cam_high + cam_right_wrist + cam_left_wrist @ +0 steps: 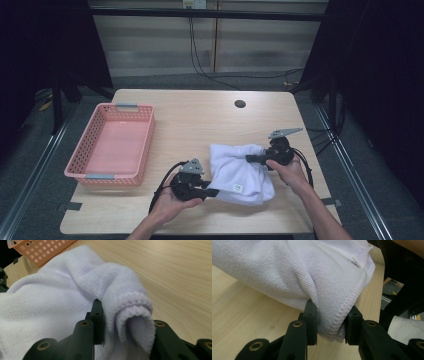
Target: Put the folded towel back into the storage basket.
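Here, clamped at opposite hemmed corners by left claw (214,192) and right claw (251,159): soft, light, floppy white towel (240,172), sagging over the surface (200,120).

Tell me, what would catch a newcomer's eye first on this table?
Probably the white towel at the near right of the wooden table, pinched at two opposite edges: the left gripper clamps its near hem, and the right gripper clamps a folded edge on its far side. Next comes the pink plastic basket on the left, with nothing in it.
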The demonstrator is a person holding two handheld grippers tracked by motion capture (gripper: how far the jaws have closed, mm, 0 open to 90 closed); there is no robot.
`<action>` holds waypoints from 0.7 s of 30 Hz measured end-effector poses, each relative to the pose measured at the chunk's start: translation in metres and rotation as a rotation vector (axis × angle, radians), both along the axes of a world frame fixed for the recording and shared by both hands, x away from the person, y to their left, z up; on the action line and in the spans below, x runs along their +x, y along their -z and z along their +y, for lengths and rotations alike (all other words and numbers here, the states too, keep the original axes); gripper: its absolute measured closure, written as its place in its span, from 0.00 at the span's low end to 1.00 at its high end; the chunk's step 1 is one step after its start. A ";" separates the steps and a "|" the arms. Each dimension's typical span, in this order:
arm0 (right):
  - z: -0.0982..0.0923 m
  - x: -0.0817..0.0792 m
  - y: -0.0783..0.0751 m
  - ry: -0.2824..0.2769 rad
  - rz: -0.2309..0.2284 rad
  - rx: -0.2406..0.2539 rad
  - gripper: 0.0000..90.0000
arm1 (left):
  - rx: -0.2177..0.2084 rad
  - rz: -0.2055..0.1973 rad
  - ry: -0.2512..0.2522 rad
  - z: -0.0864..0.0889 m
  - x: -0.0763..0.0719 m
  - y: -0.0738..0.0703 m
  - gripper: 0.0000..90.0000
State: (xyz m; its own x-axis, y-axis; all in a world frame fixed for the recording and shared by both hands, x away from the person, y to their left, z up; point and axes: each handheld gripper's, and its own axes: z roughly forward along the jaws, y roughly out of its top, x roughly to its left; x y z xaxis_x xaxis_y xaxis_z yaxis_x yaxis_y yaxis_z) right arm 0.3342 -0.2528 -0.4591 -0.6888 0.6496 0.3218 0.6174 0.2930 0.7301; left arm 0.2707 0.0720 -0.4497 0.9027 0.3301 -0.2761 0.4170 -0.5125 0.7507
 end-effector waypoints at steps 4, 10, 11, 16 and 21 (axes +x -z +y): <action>0.003 0.002 -0.007 -0.006 -0.003 -0.003 0.76 | -0.004 0.002 -0.008 0.004 0.004 -0.002 0.77; 0.007 0.013 -0.013 -0.023 -0.013 0.008 0.76 | -0.011 -0.019 -0.018 0.010 0.011 -0.009 0.77; 0.009 0.016 -0.015 -0.025 -0.015 0.007 0.76 | -0.010 -0.023 -0.033 0.011 0.012 -0.011 0.77; 0.018 0.024 -0.025 -0.038 -0.031 0.009 0.76 | -0.020 -0.035 -0.047 0.020 0.015 -0.020 0.77; 0.025 0.033 -0.030 -0.030 -0.023 0.018 0.76 | -0.041 -0.048 -0.074 0.026 0.018 -0.024 0.77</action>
State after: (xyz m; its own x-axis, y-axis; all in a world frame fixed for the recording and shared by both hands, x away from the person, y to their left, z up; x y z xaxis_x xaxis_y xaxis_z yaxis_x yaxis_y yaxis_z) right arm 0.3671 -0.2274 -0.4295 -0.7155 0.6227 0.3167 0.5912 0.2981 0.7494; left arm 0.2887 0.0985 -0.4255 0.8889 0.3854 -0.2475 0.4154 -0.4504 0.7903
